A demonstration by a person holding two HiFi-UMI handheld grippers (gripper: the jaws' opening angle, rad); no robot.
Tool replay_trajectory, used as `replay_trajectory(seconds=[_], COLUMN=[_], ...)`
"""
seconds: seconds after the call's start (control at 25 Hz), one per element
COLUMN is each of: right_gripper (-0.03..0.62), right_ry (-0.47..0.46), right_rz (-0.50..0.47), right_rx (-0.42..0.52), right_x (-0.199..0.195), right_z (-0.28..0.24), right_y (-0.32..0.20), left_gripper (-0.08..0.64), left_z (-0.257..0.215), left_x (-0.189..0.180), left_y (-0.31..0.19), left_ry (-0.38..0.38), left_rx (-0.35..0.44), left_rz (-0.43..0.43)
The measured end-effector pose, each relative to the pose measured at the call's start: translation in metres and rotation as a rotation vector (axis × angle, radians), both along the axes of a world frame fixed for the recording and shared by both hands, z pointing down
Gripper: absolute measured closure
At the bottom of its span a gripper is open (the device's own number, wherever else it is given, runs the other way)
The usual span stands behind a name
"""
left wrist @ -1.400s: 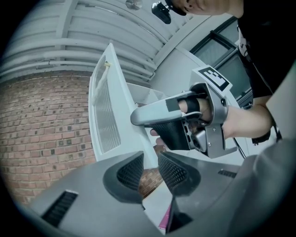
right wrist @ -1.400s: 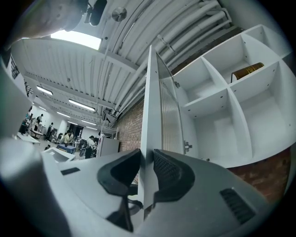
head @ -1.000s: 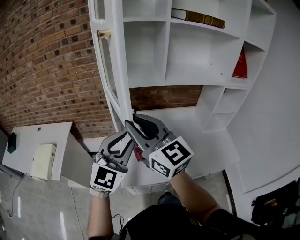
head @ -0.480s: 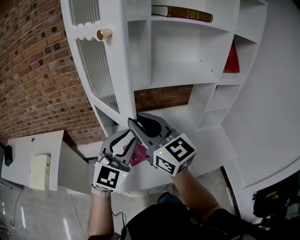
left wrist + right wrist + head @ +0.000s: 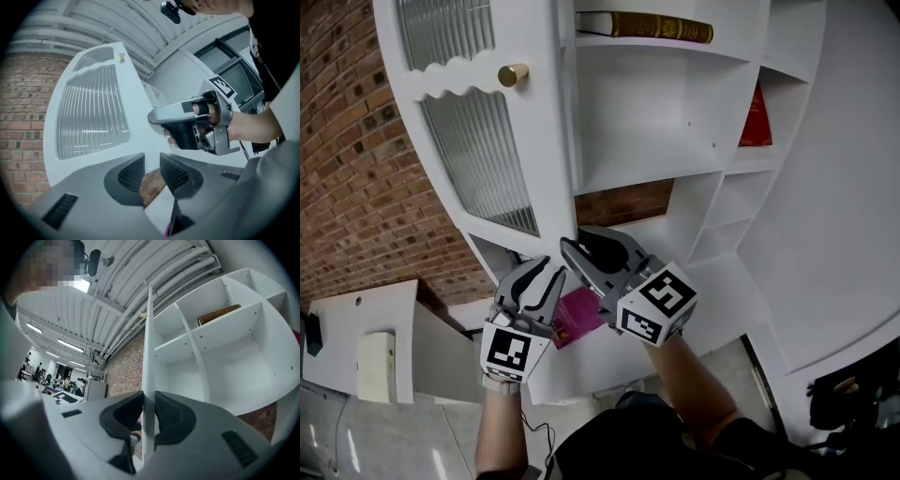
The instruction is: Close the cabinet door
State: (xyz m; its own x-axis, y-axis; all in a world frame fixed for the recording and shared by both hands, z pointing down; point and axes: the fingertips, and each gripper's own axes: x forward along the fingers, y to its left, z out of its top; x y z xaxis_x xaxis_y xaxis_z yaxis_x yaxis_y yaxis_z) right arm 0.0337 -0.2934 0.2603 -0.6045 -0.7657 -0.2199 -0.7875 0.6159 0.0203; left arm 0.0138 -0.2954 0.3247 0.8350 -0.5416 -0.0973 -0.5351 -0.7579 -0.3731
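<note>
The white cabinet door (image 5: 487, 141) has ribbed glass panes and a brass knob (image 5: 513, 74), and it stands partly open in front of the shelves. My right gripper (image 5: 572, 246) grips the door's lower free edge. In the right gripper view the thin door edge (image 5: 149, 357) runs between the pads, which press on both sides of it; the jaws have just been opening slightly. My left gripper (image 5: 539, 272) is just left of it, below the door. Its jaws (image 5: 151, 171) stand slightly apart with nothing between them.
The open white shelves (image 5: 675, 112) hold a brown book (image 5: 647, 25) on top and a red book (image 5: 755, 117) at the right. A magenta book (image 5: 572, 319) lies on the lower ledge. A brick wall (image 5: 347, 187) and a white table (image 5: 356, 319) are at the left.
The door has swung round toward the shelves and now shows much more of its glass front and its knob. Both grippers have moved with its lower edge.
</note>
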Motion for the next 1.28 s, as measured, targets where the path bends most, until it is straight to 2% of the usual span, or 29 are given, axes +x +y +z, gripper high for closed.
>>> replay_trajectory(seconds=[0.4,0.96,1.12,1.28], right_gripper=[0.500,0.480,0.472,0.465], right_ry=[0.003,0.013,0.008,0.008], right_rz=[-0.052,-0.067,-0.063,-0.048], right_rx=[0.019,0.027,0.026,0.036], right_x=[0.031,0.053,0.062,0.066], right_z=[-0.002,-0.004,-0.005,-0.006], right_y=[-0.038,-0.081,-0.094,-0.105], left_gripper=[0.471,0.488,0.488,0.494], left_z=[-0.002,-0.003,-0.005,-0.005], left_x=[0.025,0.046,0.055,0.058], left_y=[-0.035,-0.072,-0.082,-0.093], left_ry=[0.028,0.010,0.006,0.001], left_rx=[0.011,0.046,0.009,0.014], left_rz=[0.001,-0.024,-0.031,-0.036])
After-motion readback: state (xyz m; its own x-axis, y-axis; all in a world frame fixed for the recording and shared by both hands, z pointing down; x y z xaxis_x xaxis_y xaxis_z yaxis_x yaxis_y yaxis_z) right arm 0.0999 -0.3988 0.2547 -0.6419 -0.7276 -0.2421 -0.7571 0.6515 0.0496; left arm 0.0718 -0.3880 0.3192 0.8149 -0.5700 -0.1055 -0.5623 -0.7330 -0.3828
